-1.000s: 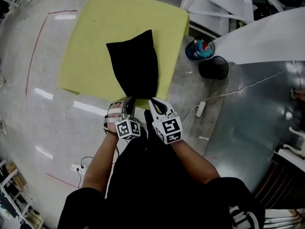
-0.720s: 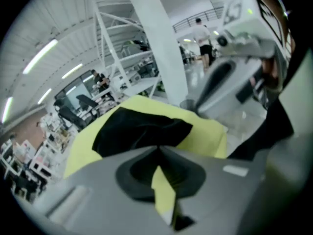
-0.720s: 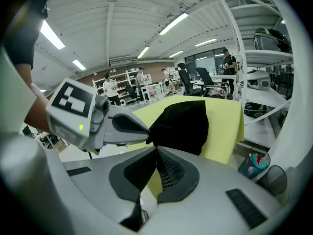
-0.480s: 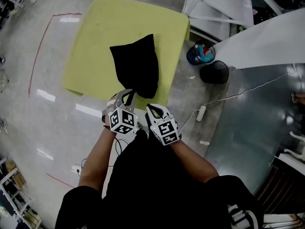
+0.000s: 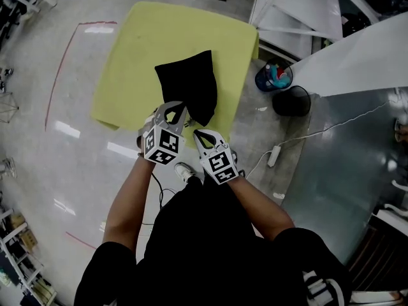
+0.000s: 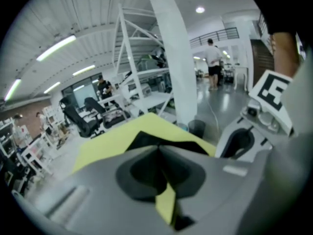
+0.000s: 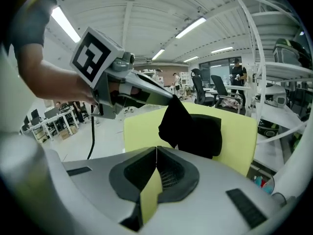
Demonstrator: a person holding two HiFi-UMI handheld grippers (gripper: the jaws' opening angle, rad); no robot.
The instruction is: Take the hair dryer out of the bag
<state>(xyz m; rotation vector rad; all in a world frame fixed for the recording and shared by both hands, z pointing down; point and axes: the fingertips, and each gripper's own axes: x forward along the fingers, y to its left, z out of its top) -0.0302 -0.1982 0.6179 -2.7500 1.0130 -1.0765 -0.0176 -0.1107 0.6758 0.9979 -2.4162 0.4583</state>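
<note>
A black cloth bag lies on the yellow-green table. My left gripper is shut on the bag's near edge. In the right gripper view the left gripper pinches a fold of the bag and holds it up off the table. My right gripper is shut with nothing in it, just right of the left one, near the table's front edge. In the left gripper view the bag shows just beyond the closed left gripper. No hair dryer is visible.
A blue bucket and a black bin stand on the floor right of the table. A white power strip with its cord lies nearby. White metal framing stands at the back right. Red tape marks the floor at left.
The left gripper has closed on the bag's near edge and risen, lifting that end off the table. The right gripper has shifted slightly, still shut.
</note>
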